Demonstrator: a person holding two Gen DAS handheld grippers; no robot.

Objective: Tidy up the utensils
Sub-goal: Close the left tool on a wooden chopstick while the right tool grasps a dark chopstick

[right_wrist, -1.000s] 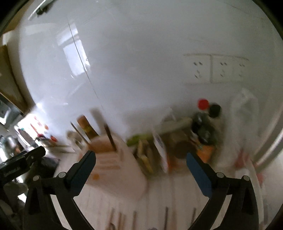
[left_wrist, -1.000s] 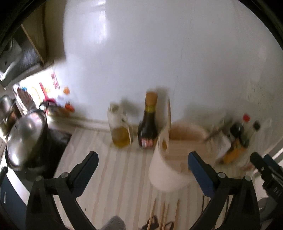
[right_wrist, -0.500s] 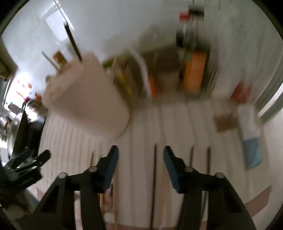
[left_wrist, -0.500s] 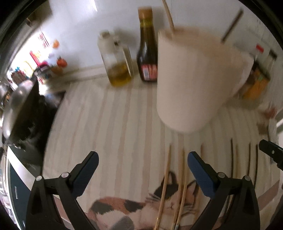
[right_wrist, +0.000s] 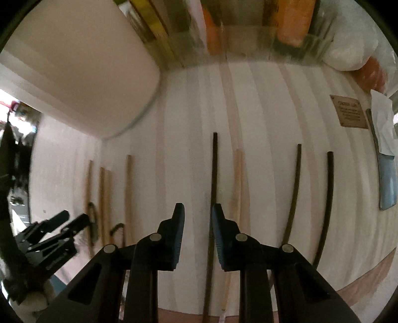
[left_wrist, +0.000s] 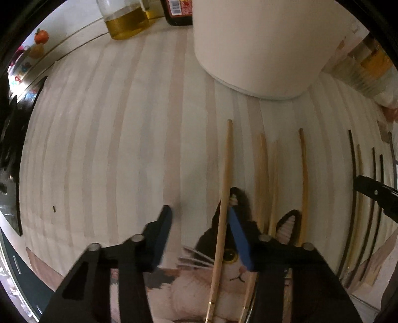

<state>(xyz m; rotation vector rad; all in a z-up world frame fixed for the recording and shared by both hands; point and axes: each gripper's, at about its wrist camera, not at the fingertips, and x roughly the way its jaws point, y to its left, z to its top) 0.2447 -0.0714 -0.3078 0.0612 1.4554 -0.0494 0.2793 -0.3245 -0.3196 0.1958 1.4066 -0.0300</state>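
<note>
Several chopsticks lie side by side on a striped mat with a cat print. In the left wrist view my left gripper [left_wrist: 200,212] is open low over the mat, a light bamboo chopstick [left_wrist: 223,193] lying against the inside of its right finger. More bamboo chopsticks [left_wrist: 263,179] and dark ones [left_wrist: 358,174] lie to the right. A white holder [left_wrist: 258,47] stands beyond them. In the right wrist view my right gripper [right_wrist: 197,211] is partly open, a dark chopstick [right_wrist: 214,169] beside its right finger. Another dark pair [right_wrist: 328,196] lies right. The holder also shows there [right_wrist: 79,72].
An oil bottle [left_wrist: 124,22] and a dark sauce bottle [left_wrist: 177,12] stand behind the holder. Condiment packs in a clear bin [right_wrist: 248,32] line the back. A blue-handled tool [right_wrist: 386,181] and a small label [right_wrist: 350,111] lie at the right. A stove edge [left_wrist: 10,124] is at the left.
Both grippers have dropped from looking at the wall and holder to just above the chopsticks. Both sets of jaws have narrowed, the right ones first.
</note>
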